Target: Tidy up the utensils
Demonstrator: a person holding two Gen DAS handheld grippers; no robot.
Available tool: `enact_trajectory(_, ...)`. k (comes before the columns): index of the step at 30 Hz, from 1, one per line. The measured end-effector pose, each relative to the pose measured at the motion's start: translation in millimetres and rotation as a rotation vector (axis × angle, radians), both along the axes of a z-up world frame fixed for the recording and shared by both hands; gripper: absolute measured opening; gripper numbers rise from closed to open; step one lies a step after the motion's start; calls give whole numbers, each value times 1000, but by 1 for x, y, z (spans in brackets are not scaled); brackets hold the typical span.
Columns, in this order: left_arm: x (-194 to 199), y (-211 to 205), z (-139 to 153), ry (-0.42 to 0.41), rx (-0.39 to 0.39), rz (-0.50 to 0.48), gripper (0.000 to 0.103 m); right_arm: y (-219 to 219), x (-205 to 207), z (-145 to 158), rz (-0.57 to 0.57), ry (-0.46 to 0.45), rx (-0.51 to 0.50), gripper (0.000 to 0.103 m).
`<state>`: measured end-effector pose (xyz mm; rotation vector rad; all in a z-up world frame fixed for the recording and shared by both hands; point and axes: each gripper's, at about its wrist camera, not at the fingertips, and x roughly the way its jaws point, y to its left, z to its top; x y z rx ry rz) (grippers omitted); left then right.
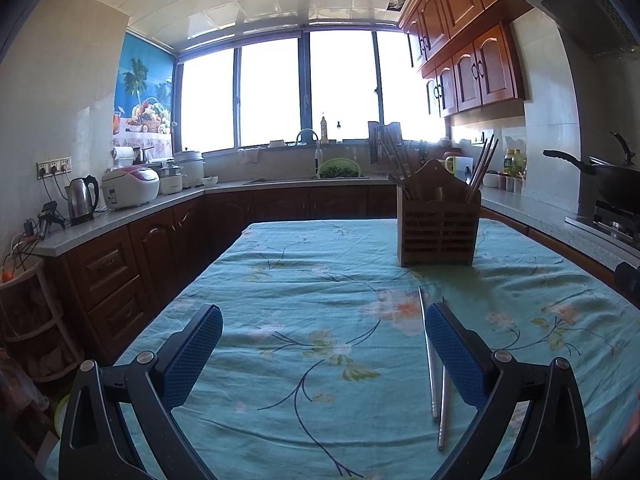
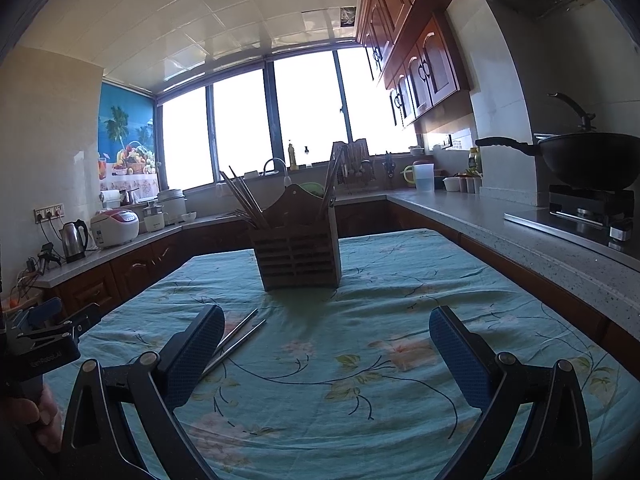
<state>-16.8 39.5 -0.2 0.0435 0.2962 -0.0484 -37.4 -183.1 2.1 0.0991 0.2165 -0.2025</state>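
A wooden slatted utensil holder (image 1: 438,224) stands on the table with several chopsticks in its compartments; it also shows in the right wrist view (image 2: 298,258). Two metal chopsticks (image 1: 430,364) lie side by side on the cloth, just inside the left gripper's right finger. In the right wrist view the chopsticks (image 2: 236,340) lie beside the right gripper's left finger. My left gripper (image 1: 324,318) is open and empty above the cloth. My right gripper (image 2: 326,318) is open and empty. The left gripper's body (image 2: 44,336) shows at the far left of the right wrist view.
The table carries a teal floral cloth (image 1: 320,280). Counters run along the left, back and right, with a kettle (image 1: 82,198), rice cookers (image 1: 130,186), a sink with a green colander (image 1: 340,168), and a black wok on the stove (image 2: 588,160).
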Motion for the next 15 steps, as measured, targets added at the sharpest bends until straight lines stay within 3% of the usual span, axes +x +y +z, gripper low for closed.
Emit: enact_trajectory(15, -4, -5, -1, -8, 4, -6, 102, 1, 0, 1, 1, -1, 1, 103)
